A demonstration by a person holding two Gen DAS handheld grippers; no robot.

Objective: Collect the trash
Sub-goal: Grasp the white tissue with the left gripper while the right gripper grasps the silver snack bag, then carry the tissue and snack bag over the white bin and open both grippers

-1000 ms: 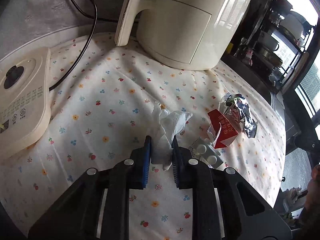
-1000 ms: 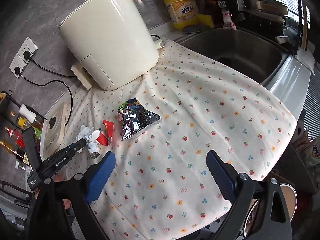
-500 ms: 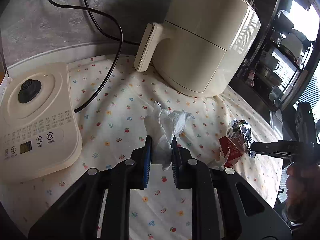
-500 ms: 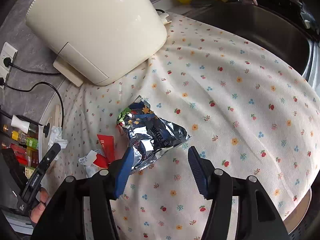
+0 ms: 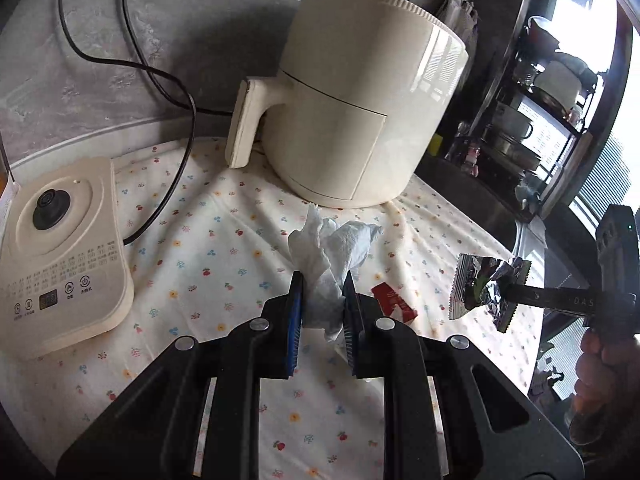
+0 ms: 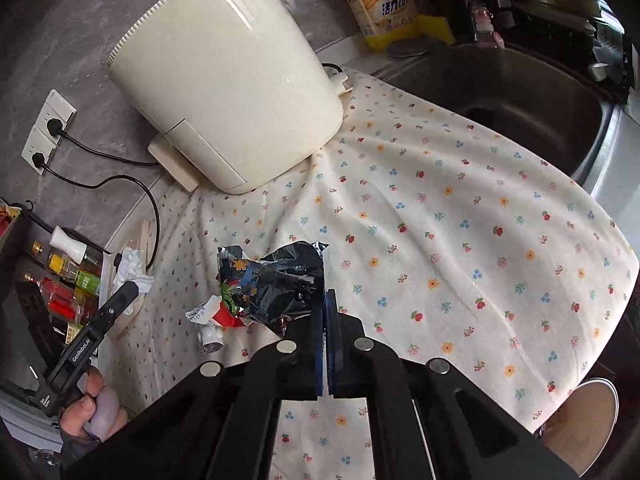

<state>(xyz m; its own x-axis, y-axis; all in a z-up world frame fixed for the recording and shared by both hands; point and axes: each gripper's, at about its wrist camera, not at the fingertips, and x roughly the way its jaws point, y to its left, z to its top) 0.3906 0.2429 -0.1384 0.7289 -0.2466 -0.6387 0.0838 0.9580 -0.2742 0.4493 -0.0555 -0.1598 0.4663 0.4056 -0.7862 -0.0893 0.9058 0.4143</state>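
Note:
My left gripper (image 5: 322,280) is shut on a crumpled white tissue (image 5: 332,244) and holds it above the floral cloth (image 5: 208,248). In the right wrist view that left gripper (image 6: 128,288) and the tissue (image 6: 130,266) show at the far left, with a hand on the handle. My right gripper (image 6: 325,296) has its jaws closing tight on the edge of a crinkled foil snack bag (image 6: 272,280), pads pressed on it. The left wrist view shows the foil bag (image 5: 480,284) hanging from the right gripper (image 5: 516,298). A torn red carton (image 6: 226,318) and a small white scrap (image 6: 210,336) lie on the cloth.
A cream air fryer (image 5: 360,120) stands at the back, its cord running along the wall. A kettle base (image 5: 60,264) sits at the left. A steel sink (image 6: 520,92) and a yellow detergent bottle (image 6: 380,0) lie beyond the cloth. Seasoning bottles (image 6: 68,264) fill a rack.
The left gripper rose with the tissue. The right gripper moved in on the foil bag, went from wide open to shut on its edge, and the bag left the cloth.

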